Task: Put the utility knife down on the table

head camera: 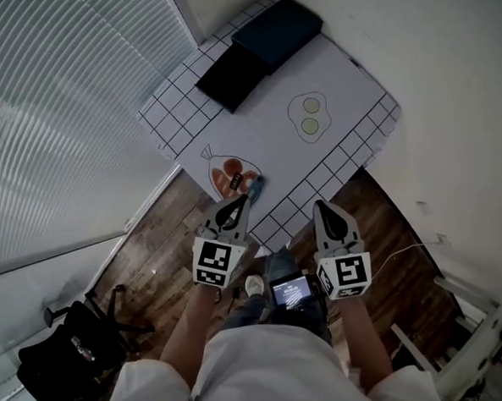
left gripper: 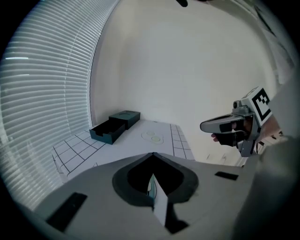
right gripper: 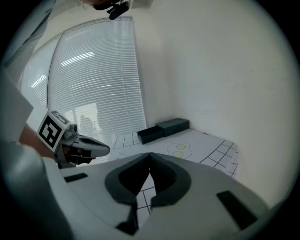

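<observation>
Past the closed, empty left gripper (head camera: 237,203) — blurry utility knife (head camera: 255,184) on table (head camera: 336,71); right gripper (head camera: 323,208) closed, empty.

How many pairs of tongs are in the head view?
2. The left tongs point at the table's near edge; the right tongs are beside them, near that same edge. None looks hidden.

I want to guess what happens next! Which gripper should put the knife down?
Left. The left gripper is shut on what looks like the knife, while the right gripper holds nothing.
</observation>
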The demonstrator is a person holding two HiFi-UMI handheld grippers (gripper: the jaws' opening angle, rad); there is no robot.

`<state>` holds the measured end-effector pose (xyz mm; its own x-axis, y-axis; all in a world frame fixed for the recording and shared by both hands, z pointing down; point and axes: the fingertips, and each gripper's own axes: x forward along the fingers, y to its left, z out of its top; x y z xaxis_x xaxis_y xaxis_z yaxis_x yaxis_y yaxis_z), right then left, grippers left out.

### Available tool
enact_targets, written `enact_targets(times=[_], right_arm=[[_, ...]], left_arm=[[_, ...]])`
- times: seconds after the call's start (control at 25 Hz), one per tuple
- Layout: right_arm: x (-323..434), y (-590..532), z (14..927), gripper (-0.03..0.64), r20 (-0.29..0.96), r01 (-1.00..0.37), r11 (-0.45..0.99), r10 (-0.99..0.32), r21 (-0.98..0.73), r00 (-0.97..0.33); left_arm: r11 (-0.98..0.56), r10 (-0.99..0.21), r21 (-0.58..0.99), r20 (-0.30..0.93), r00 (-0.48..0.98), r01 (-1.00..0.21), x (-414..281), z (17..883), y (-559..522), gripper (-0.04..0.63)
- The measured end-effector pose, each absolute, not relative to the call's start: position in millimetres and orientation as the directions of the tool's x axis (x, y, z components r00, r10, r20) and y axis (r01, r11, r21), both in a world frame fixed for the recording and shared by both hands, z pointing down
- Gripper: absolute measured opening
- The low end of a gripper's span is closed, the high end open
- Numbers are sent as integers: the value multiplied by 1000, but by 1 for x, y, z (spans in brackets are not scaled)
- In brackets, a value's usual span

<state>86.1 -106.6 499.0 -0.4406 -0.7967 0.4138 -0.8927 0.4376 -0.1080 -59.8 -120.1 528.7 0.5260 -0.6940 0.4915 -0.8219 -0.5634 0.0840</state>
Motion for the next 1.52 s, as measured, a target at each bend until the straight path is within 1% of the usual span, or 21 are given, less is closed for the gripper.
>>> enact_targets(times=[0.16, 0.28, 0.52, 0.68, 0.84, 1.0, 1.32, 1.52], right_arm=[[88, -105, 480, 8, 395, -894, 440, -809, -83, -435], [101, -106, 468, 8, 381, -911, 408, -833, -69, -402], [118, -103, 442, 8, 361, -933, 357, -864, -53, -351], [127, -96, 429, 8, 351, -944, 325, -878, -65, -326], [127, -93, 416, 8, 331, -943, 324, -884, -77, -331], [118, -92, 401, 8, 303, -933, 354, -883, -73, -358], [98, -95, 355, 8, 223, -912, 407, -885, -56, -409], [88, -103, 340, 8, 192, -900, 434, -880, -47, -434]], left_arm=[[-568, -715, 103, 431, 551, -817, -61, 498, -119, 8], [-580, -733, 105, 364, 574, -808, -63, 471, -121, 8], [-559, -779, 63, 302, 549, -827, -76, 431, -126, 8], [-540, -805, 83, 238, 543, -838, -85, 400, -119, 8], [-520, -828, 95, 189, 528, -849, -94, 377, -113, 8], [-518, -837, 131, 127, 533, -845, -94, 360, -107, 8], [-507, -856, 66, 78, 511, -859, -97, 328, -93, 8], [-476, -875, 71, 57, 480, -876, -107, 318, -91, 8]])
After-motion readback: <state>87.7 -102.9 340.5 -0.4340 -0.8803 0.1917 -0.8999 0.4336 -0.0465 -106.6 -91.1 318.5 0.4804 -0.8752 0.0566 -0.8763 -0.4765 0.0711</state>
